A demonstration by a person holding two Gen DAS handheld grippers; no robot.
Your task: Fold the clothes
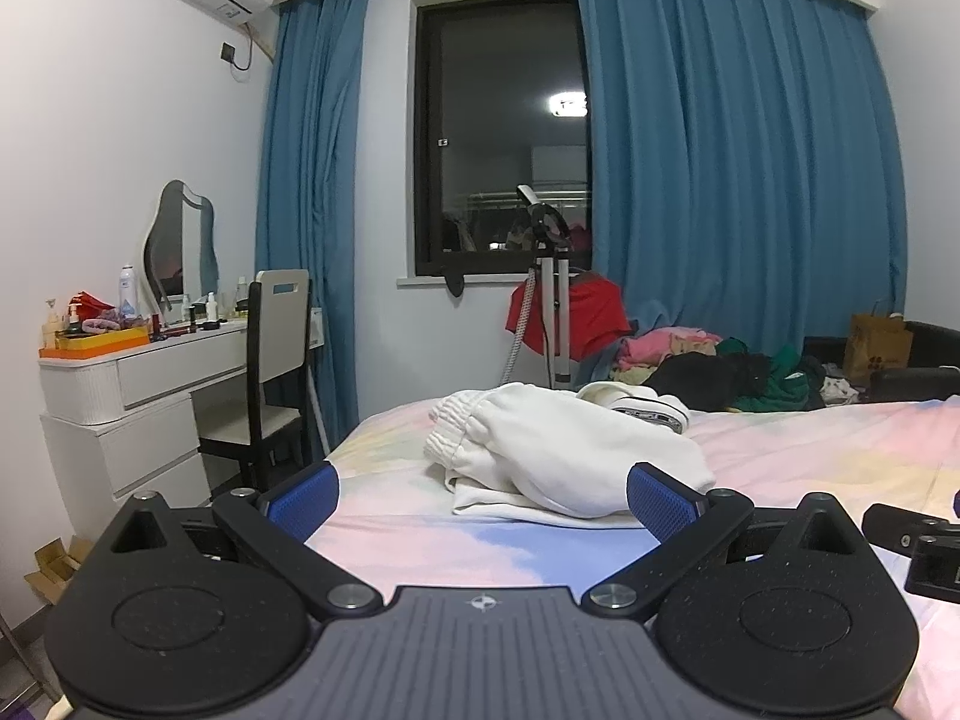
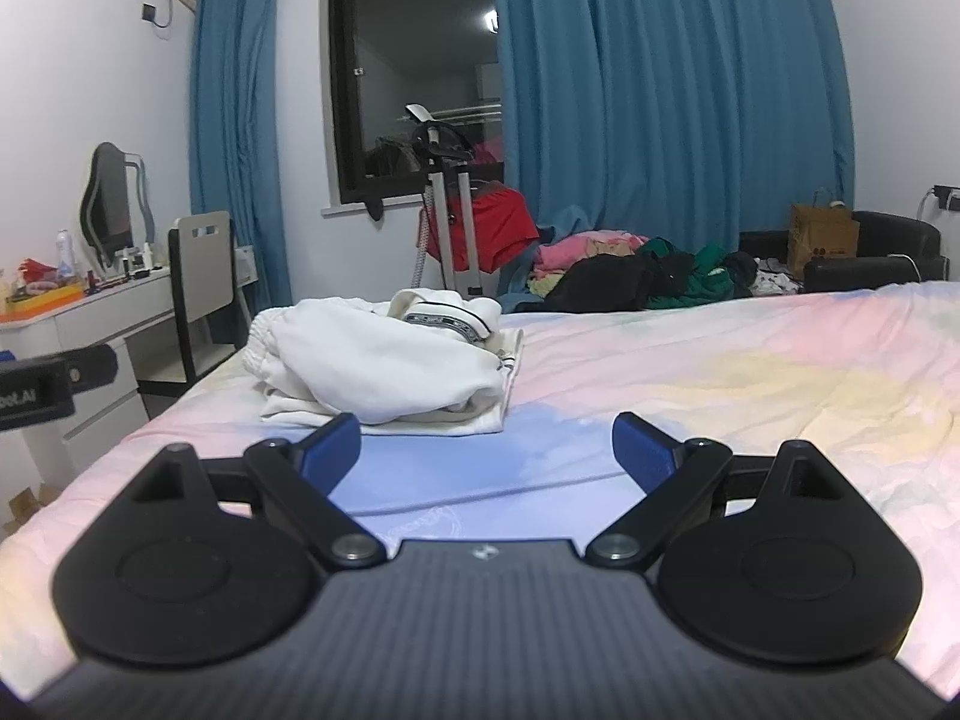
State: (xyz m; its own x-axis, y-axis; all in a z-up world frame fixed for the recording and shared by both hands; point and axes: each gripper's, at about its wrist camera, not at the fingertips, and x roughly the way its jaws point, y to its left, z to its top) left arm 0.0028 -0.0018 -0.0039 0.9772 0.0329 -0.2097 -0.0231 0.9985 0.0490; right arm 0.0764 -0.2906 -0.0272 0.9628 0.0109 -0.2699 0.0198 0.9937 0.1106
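A pile of white clothes (image 1: 558,450) lies bunched on the pastel bed (image 1: 810,450), with an elastic waistband at its left end and a striped trim piece on top. In the left wrist view my left gripper (image 1: 483,495) is open just in front of the pile, its blue pads empty. In the right wrist view the same white clothes (image 2: 390,366) rest ahead and left of my right gripper (image 2: 486,450), which is open and holds nothing above the bed sheet (image 2: 750,372). The right gripper's body shows at the right edge of the left wrist view.
Beyond the bed's far edge lies a heap of mixed clothes (image 2: 636,270) in pink, black and green. A garment steamer stand (image 2: 447,210) with a red garment stands by the window. A white dresser (image 1: 132,384) and chair (image 1: 270,372) sit left of the bed. A paper bag (image 2: 819,234) stands on a black seat.
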